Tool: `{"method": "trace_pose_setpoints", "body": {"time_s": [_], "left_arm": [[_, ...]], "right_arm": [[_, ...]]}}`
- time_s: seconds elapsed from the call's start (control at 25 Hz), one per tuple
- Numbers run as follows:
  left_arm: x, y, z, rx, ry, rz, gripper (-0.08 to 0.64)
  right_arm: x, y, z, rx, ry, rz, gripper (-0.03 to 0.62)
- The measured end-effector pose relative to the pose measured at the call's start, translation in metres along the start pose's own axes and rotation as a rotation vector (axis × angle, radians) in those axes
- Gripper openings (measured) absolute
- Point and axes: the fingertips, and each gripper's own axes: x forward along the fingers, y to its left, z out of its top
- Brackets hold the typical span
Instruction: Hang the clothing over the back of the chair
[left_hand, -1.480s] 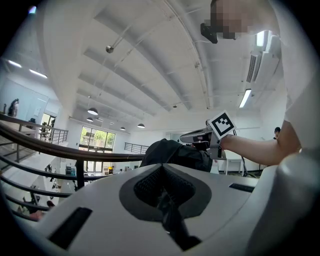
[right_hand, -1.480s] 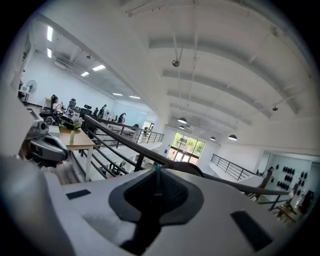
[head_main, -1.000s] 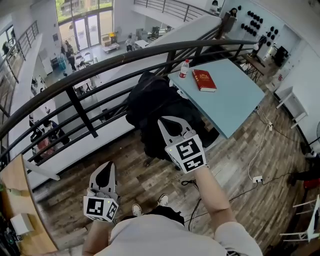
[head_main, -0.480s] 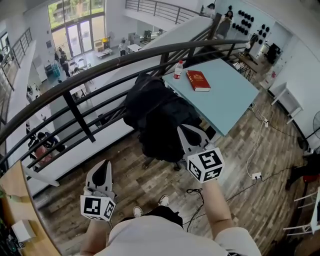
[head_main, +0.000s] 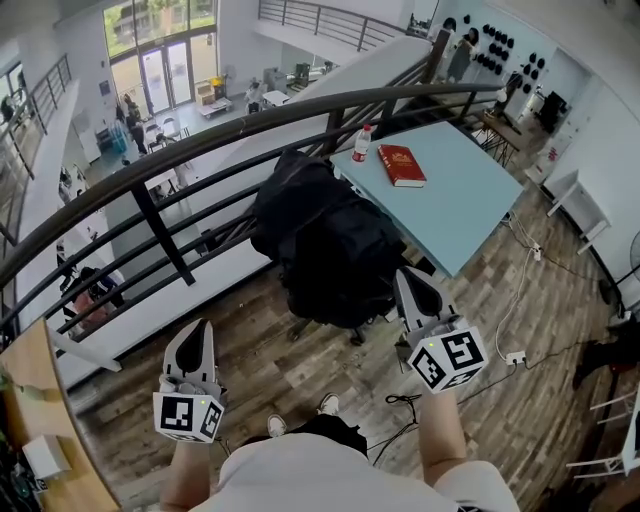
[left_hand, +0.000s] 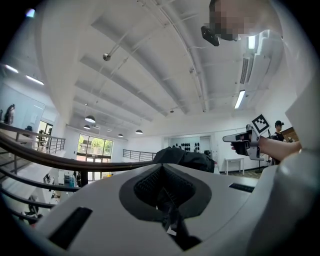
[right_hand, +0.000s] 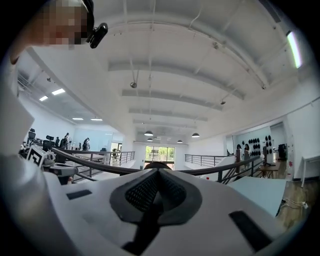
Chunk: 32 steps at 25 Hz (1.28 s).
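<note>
Looking steeply down from the head view, the person's two shoes (head_main: 327, 402) stood on a wooden floor (head_main: 250, 350), with a forearm reaching out on either side. The left claw (head_main: 196, 340) was held low at the left, its marker cube facing up. In the left gripper view its jaws met tip to tip with nothing between them. The right claw (head_main: 411, 288) was held further out at the right. The right gripper view showed its jaws pressed together too, gripping nothing. A dark cable (head_main: 400, 405) trailed across the floor between the arms.

Just beyond the right claw, and apart from it, stood the chair (head_main: 356, 338). Only its wheeled base showed, because the black clothing (head_main: 325, 235) lay draped over its back and seat in a bulky heap. Neither claw touched the clothing.

Behind and to the right of the chair sat a pale blue desk (head_main: 470, 210). A red book (head_main: 403, 165) lay flat near its far corner, and a small bottle (head_main: 362, 142) with a red cap stood upright just beside the book.

A black railing (head_main: 160, 228) curved across the scene beyond the chair and desk. Past it, far below, a lower floor opened out, ending in tall glass doors (head_main: 170, 65).
</note>
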Motion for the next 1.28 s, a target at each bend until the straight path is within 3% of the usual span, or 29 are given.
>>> {"method": "trace_pose_setpoints", "body": {"time_s": [0.48, 0.88, 1.28], "left_arm": [[0.004, 0.002, 0.012, 0.023, -0.007, 0.084, 0.021], [0.001, -0.001, 0.010, 0.029, 0.006, 0.154, 0.021], [0.020, -0.018, 0.014, 0.045, 0.003, 0.152, 0.021]], "right_arm": [[-0.053, -0.075, 0.009, 0.037, -0.038, -0.146, 0.017], [-0.080, -0.104, -0.002, 0.024, -0.021, -0.224, 0.018], [-0.071, -0.110, -0.017, 0.026, -0.011, -0.205, 0.017]]}}
